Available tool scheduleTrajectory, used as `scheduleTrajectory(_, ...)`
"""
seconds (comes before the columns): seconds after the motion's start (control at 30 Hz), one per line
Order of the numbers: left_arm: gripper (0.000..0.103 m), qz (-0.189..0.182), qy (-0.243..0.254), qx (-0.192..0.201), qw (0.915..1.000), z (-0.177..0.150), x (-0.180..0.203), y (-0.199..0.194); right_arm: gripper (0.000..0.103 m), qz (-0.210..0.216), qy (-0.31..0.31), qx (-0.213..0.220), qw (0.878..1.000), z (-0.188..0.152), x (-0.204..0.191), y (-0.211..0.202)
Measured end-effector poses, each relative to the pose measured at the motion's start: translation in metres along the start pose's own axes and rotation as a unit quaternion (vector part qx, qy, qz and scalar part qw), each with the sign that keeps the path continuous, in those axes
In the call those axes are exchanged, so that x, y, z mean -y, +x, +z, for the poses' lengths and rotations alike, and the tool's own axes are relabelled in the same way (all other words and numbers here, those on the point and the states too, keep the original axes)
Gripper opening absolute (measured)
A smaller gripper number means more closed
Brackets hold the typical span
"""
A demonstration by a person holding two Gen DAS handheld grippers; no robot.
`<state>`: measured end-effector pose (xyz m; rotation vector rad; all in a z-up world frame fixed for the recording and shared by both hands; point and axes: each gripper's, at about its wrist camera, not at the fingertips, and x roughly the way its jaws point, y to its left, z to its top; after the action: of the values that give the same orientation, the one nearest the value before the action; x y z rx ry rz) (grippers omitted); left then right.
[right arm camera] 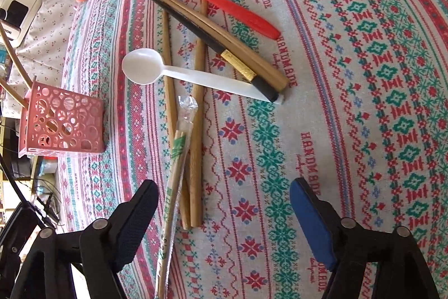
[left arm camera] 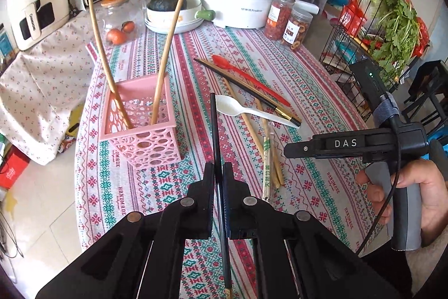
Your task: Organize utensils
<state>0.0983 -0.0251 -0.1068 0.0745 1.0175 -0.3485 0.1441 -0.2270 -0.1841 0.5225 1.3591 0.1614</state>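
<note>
Left gripper (left arm camera: 219, 173): jaws clenched on a black chopstick (left arm camera: 215, 131), held above the worktop (left arm camera: 322, 181), just right of the pink holder (left arm camera: 140, 128) containing two wooden chopsticks (left arm camera: 168, 46). Right gripper (right arm camera: 224, 203): jaws released, hovering over loose utensils; white spoon (right arm camera: 156, 69) and red spoon (right arm camera: 224, 4) lie far of it.

A pink perforated basket (left arm camera: 140, 125) at center left holds two tan chopsticks (left arm camera: 168, 52), both leaning. One black chopstick (left arm camera: 217, 136) stands pinched at lower center. Right of it, a red spoon (left arm camera: 246, 77), a white spoon (left arm camera: 246, 108) and more chopsticks (right arm camera: 196, 131) lie scattered.

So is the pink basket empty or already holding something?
Not empty: the pink basket stands upright with two wooden chopsticks leaning inside; the other utensils are outside it.
</note>
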Motion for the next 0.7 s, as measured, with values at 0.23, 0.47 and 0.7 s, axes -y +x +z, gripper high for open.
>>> scheduleTrajectory(0.23,0.006,-0.005,-0.012,0.0,0.9999,-0.003,-0.017,0.0,0.035,0.026,-0.005,-0.018,0.999,0.0,-0.032,0.017)
scheduleTrajectory(0.47,0.006,-0.006,-0.019,0.0,0.9998,-0.008,-0.027,-0.005,0.017,-0.044,-0.04,-0.004,0.998,0.003,-0.054,0.035)
scheduleTrajectory(0.7,0.006,-0.004,-0.026,0.0,0.9997,-0.011,-0.038,-0.006,0.011,-0.033,-0.068,0.012,0.997,0.005,-0.07,0.034)
